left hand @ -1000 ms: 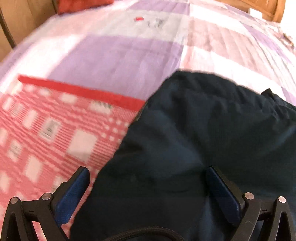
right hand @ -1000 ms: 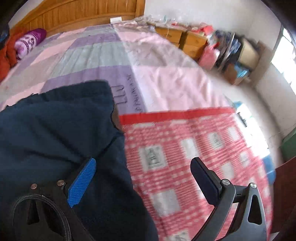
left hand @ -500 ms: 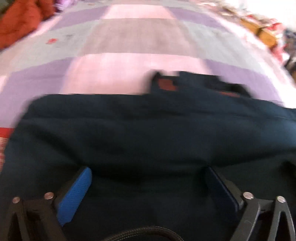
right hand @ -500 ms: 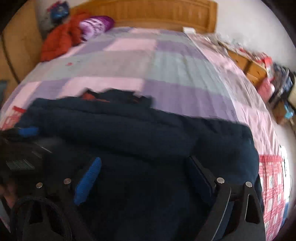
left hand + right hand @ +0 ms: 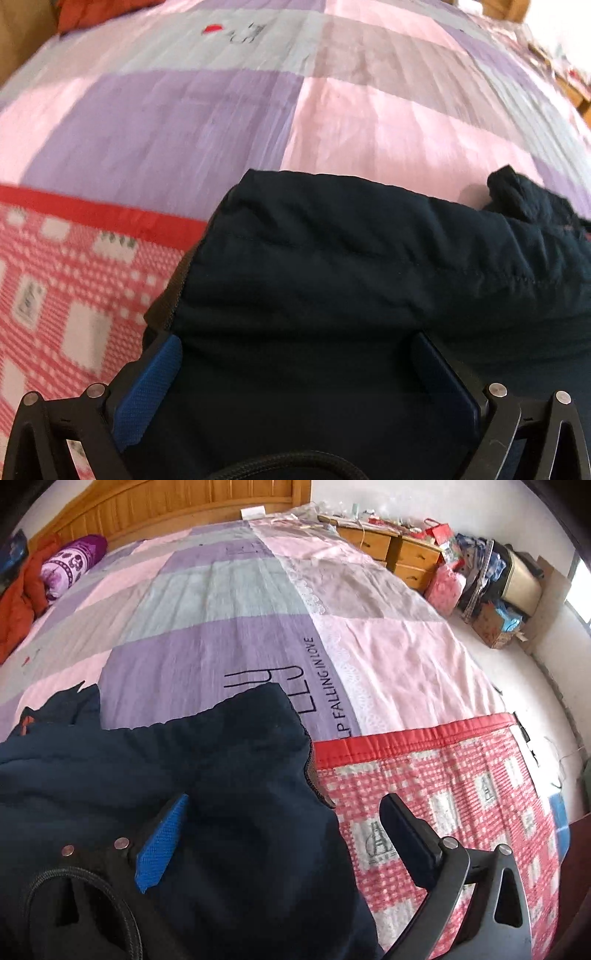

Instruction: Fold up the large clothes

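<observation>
Both grippers have swung over the dark navy padded jacket (image 5: 369,280) and back toward its outer edges within the last second; the right gripper (image 5: 284,834), its jaws just having opened further, stands spread with the jacket's zipper edge between the fingers but unpinched, and the left gripper (image 5: 295,365) is likewise spread, fabric bulging between its pads. Judged sound practice: close each on the doubled edge nearest the fingertips before lifting. Beyond lie the red checked blanket (image 5: 461,794) and the patchwork bedsheet (image 5: 229,122).
</observation>
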Demonstrator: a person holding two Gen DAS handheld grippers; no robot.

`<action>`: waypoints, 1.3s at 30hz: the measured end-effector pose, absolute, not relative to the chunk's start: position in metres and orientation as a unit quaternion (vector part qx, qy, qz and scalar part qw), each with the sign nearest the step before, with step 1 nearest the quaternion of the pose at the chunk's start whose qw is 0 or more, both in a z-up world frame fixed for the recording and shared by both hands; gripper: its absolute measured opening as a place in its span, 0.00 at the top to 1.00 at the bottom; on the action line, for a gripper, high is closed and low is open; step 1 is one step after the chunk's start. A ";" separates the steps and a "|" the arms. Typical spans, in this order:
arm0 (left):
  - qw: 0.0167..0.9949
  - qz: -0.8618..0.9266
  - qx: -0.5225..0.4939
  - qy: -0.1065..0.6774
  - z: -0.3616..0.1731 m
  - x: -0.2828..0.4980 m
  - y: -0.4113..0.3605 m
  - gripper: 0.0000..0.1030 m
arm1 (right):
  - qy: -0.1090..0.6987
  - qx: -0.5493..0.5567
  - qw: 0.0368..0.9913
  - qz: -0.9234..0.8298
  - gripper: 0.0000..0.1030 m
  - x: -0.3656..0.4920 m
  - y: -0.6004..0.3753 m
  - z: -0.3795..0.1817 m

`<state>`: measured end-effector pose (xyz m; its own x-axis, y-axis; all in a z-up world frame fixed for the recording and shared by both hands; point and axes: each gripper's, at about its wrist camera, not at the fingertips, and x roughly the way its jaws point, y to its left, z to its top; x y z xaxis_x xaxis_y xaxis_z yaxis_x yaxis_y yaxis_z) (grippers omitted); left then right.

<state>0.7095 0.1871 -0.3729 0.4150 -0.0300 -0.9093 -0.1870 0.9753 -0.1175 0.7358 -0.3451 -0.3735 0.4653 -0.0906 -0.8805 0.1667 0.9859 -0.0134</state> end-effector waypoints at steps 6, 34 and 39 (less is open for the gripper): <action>0.859 0.026 -0.107 0.499 -0.333 0.666 0.169 0.02 | 0.418 -0.017 0.908 -0.007 0.02 0.665 -0.294 -0.308; 0.873 0.039 -0.034 0.484 -0.355 0.493 0.157 0.00 | 0.495 0.008 0.869 -0.019 0.00 0.503 -0.364 -0.371; 0.865 0.050 -0.065 0.495 -0.359 0.489 0.165 0.00 | 0.511 0.007 0.858 -0.039 0.00 0.509 -0.359 -0.373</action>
